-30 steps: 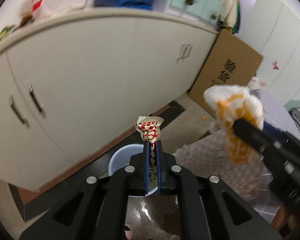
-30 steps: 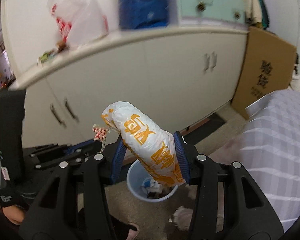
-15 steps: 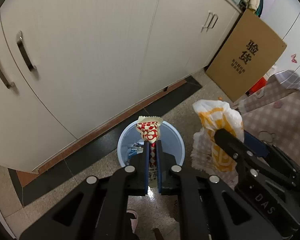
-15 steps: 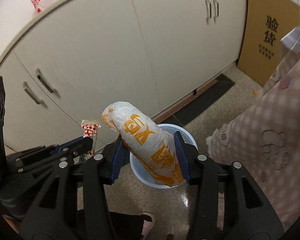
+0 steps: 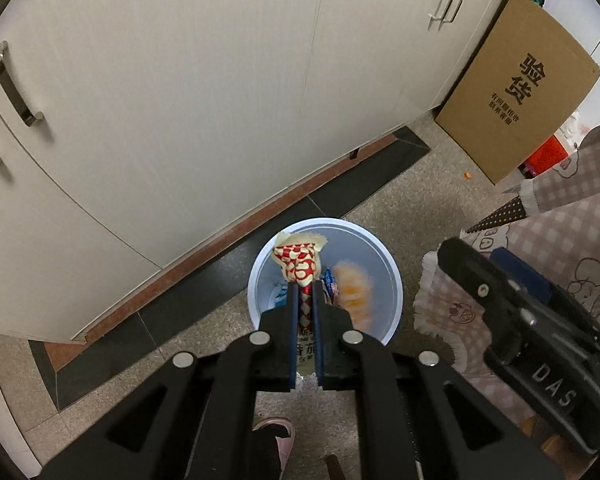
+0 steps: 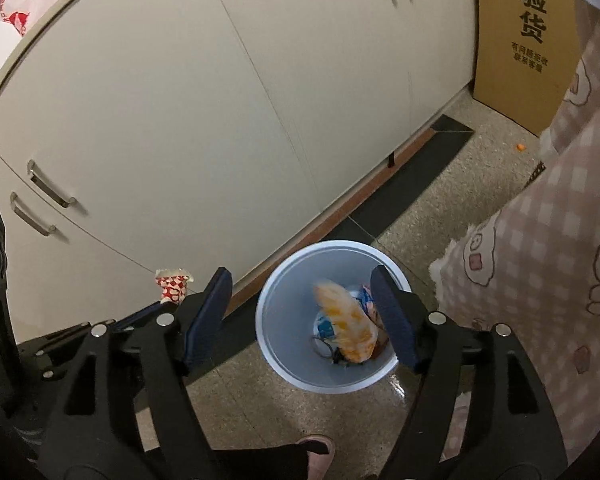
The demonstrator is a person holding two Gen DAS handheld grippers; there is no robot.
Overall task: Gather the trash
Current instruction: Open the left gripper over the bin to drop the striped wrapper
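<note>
Right gripper, jaws just opening with nothing between them, hangs over the bin; left gripper clamps a wrapper.

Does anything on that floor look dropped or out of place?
One small orange scrap lies loose on the floor near the leaning cardboard box, well away from the bin. The blurred orange-and-white bag is inside the bin, not spilled. Nothing else stands out.

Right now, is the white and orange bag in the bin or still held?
In the bin. The white and orange bag shows blurred inside the blue bin, clear of the right hand-held gripper, whose jaws have just been opening.
</note>
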